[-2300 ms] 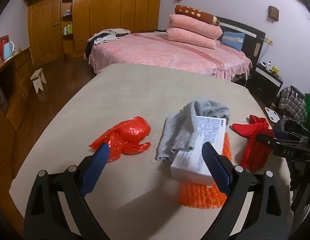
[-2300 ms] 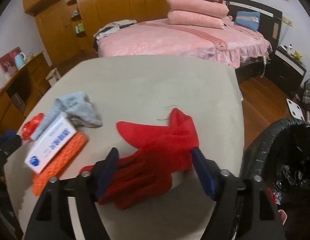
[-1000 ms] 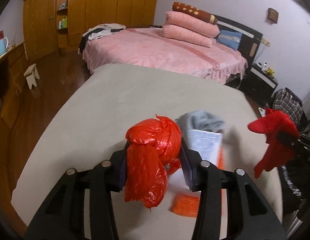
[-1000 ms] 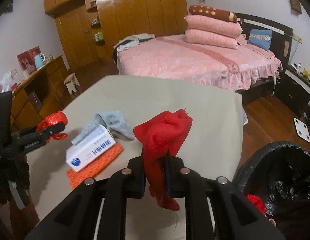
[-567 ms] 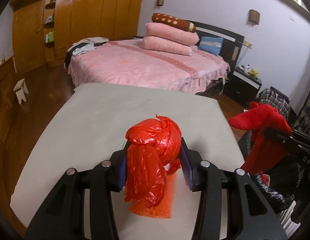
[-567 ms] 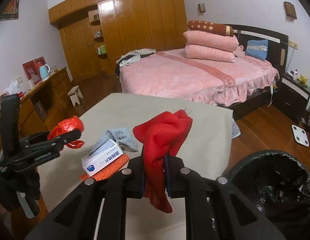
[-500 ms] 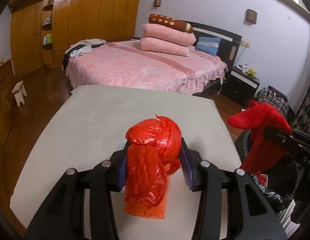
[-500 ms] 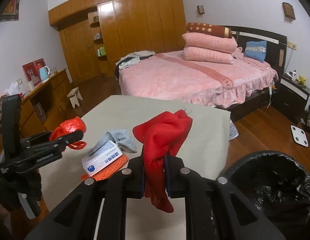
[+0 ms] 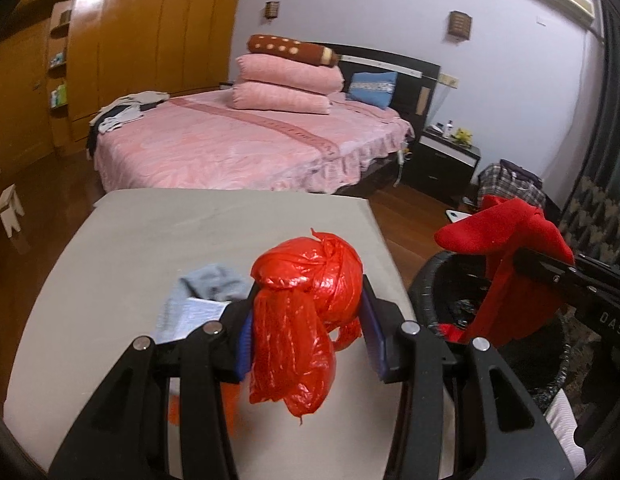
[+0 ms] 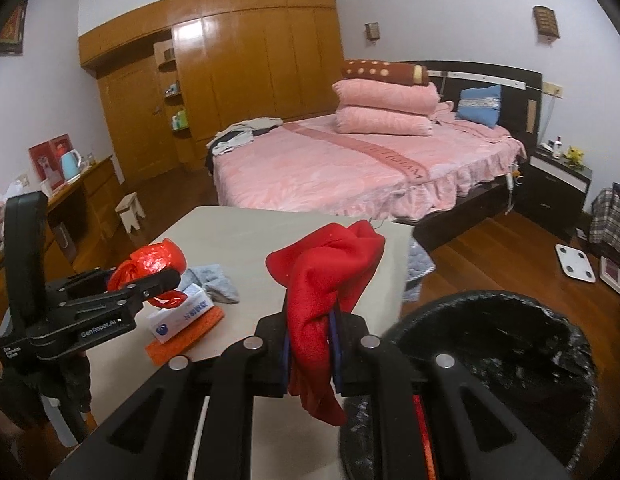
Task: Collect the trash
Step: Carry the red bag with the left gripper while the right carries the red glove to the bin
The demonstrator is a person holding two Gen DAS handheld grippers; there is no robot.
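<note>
My left gripper point(image 9: 308, 342) is shut on a crumpled red plastic bag point(image 9: 306, 316) and holds it above the beige table point(image 9: 190, 240); it also shows in the right wrist view point(image 10: 150, 276). My right gripper point(image 10: 312, 344) is shut on a red cloth point(image 10: 326, 276), held by the table's right edge near the black-lined trash bin point(image 10: 510, 344). In the left wrist view the red cloth point(image 9: 506, 248) hangs over the bin point(image 9: 450, 292). A white box point(image 10: 182, 314), an orange mesh piece point(image 10: 190, 336) and a grey cloth point(image 10: 214, 280) lie on the table.
A pink bed point(image 10: 350, 168) stands beyond the table, with wooden wardrobes point(image 10: 230, 80) behind it. A black nightstand point(image 10: 558, 188) and a white scale point(image 10: 576, 266) are on the wood floor to the right. A desk with a kettle point(image 10: 72, 162) is at left.
Both grippers have swung right with their loads toward the trash bin. The red cloth now hangs over the bin's rim. The table items have dropped away to the left.
</note>
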